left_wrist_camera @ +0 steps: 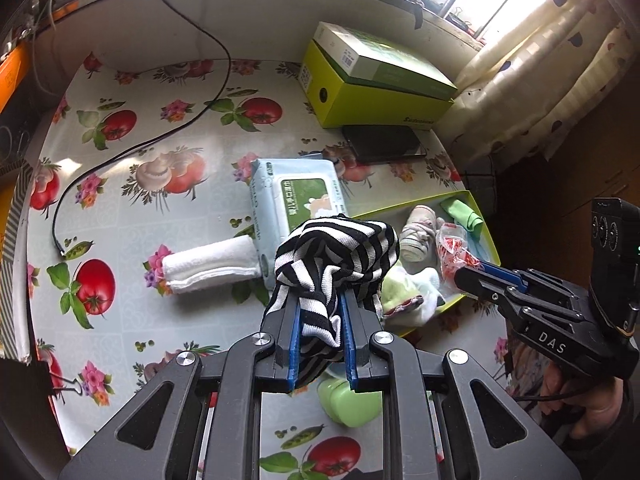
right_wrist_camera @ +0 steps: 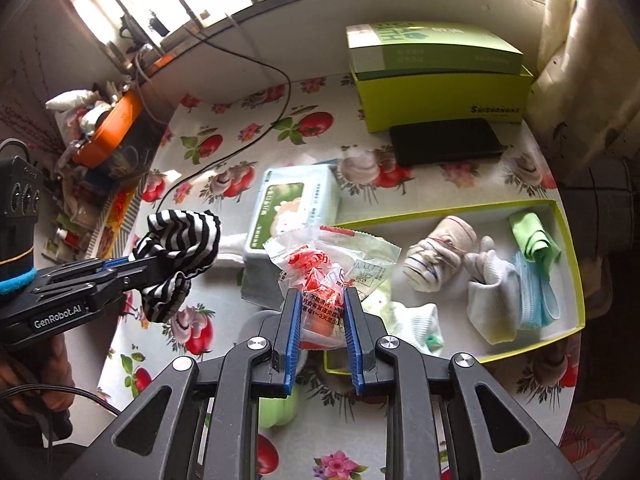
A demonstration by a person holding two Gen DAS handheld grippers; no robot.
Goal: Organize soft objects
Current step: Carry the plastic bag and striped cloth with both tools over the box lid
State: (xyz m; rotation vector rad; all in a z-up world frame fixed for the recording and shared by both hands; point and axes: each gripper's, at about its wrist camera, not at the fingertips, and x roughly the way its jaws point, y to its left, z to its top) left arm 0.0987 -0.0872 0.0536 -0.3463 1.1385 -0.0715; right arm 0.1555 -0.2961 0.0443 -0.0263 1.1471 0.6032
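Note:
My left gripper (left_wrist_camera: 320,300) is shut on a black-and-white striped cloth (left_wrist_camera: 336,256), held in the air above the table; the same striped cloth (right_wrist_camera: 180,248) shows at the left of the right wrist view. My right gripper (right_wrist_camera: 320,300) is shut on a crinkly clear plastic packet with red print (right_wrist_camera: 324,268), just left of the shallow lime-edged tray (right_wrist_camera: 576,272). In the tray lie a rolled sock (right_wrist_camera: 436,252), a white sock (right_wrist_camera: 496,300), a blue mask (right_wrist_camera: 536,292) and a green cloth (right_wrist_camera: 532,236). A rolled white towel (left_wrist_camera: 208,264) lies on the tablecloth beside a wet-wipes pack (left_wrist_camera: 296,196).
A green box stack (left_wrist_camera: 376,76) and a black flat case (left_wrist_camera: 384,144) stand at the back. A black cable (left_wrist_camera: 132,148) runs across the tablecloth. A pale green object (left_wrist_camera: 352,400) sits below the left gripper. A white-green sock (right_wrist_camera: 416,320) hangs over the tray's near-left corner.

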